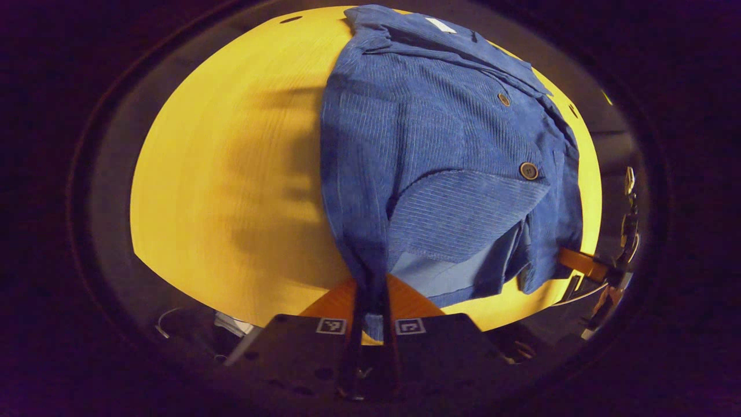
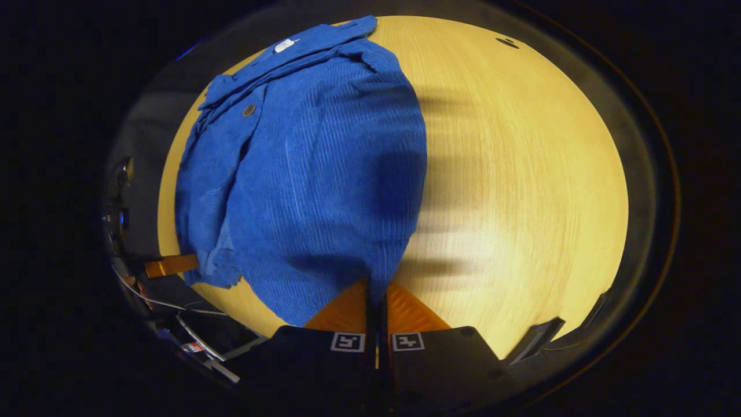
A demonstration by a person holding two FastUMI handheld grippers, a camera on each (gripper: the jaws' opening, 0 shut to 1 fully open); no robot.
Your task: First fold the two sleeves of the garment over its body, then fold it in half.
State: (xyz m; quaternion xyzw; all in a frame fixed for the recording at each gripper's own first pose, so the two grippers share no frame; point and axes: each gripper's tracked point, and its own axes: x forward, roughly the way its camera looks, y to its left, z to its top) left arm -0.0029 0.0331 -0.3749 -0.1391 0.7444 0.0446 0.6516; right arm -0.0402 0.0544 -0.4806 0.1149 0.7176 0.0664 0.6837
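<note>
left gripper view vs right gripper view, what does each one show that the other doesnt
Left gripper view alone: a second button low on the blue garment, and its pale lining at the lifted hem.

Right gripper view alone: a wide bare stretch of the wooden table right of the garment.

Both: the garment with its white collar tag, each claw shut on the near hem, and the other claw gripping farther off.

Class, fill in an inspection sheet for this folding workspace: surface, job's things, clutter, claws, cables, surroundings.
Surface: yellow wooden tabletop, small dark holes near the far rim.
Job's things: blue corduroy button-front shirt, sleeves folded over its body, near hem lifted.
Clutter: nothing seen.
Claws: left claw shut on the shirt's near hem; right claw shut on the same hem at the other corner.
Cables: thin wires below the table edge.
Surroundings: dark, indistinct.
</note>
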